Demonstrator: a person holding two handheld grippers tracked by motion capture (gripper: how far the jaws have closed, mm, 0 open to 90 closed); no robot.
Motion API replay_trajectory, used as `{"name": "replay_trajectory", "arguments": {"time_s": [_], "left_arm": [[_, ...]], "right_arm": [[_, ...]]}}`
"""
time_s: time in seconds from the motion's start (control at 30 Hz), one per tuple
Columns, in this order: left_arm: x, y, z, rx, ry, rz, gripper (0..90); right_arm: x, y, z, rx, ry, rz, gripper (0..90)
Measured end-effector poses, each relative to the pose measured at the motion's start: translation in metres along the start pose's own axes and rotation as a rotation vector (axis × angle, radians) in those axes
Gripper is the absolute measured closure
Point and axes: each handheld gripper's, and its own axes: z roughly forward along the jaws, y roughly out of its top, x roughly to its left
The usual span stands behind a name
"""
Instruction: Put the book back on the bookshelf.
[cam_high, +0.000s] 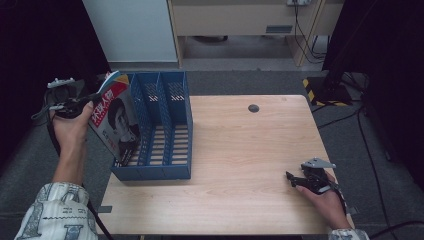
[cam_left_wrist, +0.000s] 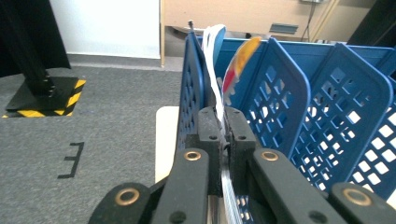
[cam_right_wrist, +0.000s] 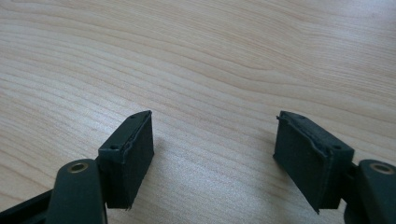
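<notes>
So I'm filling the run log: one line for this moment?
left gripper: shut on magazine, at rack's left slot | right gripper: open, on table

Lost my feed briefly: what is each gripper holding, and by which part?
Left gripper clamps the magazine by its edge; right gripper holds nothing.

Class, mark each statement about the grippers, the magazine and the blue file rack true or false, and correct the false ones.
1. The left gripper is shut on the magazine. True.
2. The magazine lies flat on the table. False: it is held tilted at the blue file rack's left compartment.
3. The right gripper has its jaws open above bare wood. True.
4. The rack's middle compartment holds books. False: it looks empty.
5. The rack stands on the table's right side. False: on its left.
</notes>
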Motion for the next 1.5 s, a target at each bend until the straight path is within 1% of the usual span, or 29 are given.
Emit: {"name": "replay_trajectory", "arguments": {"time_s": [0.03, 0.2, 0.33, 0.47, 0.93, 1.5], "left_arm": [[-0.0004, -0.0001, -0.0001, -0.002, 0.006, 0.004, 87.1], [-0.0001, -0.0023, 0.0003, -0.012, 0.010, 0.000, 87.1], [0.0003, -0.0027, 0.0005, -0.014, 0.005, 0.000, 87.1], [0.0000, -0.0051, 0.0027, -0.004, 0.004, 0.010, 87.1], [0.0014, -0.0097, 0.0046, -0.007, -0.001, -0.004, 87.0], [0.0010, -0.0097, 0.0048, -0.005, -0.005, 0.002, 86.8]], "right_arm": [[0.0000, 0.0000, 0.0000, 0.000, 0.000, 0.000, 28.3], [0.0000, 0.0000, 0.0000, 0.000, -0.001, -0.001, 28.3], [0.0000, 0.0000, 0.0000, 0.000, 0.000, 0.000, 28.3], [0.0000, 0.0000, 0.0000, 0.000, 0.000, 0.000, 28.3], [0.0000, 0.0000, 0.0000, 0.000, 0.000, 0.000, 28.3], [0.0000, 0.0000, -0.0001, 0.000, 0.000, -0.001, 28.2]]}}
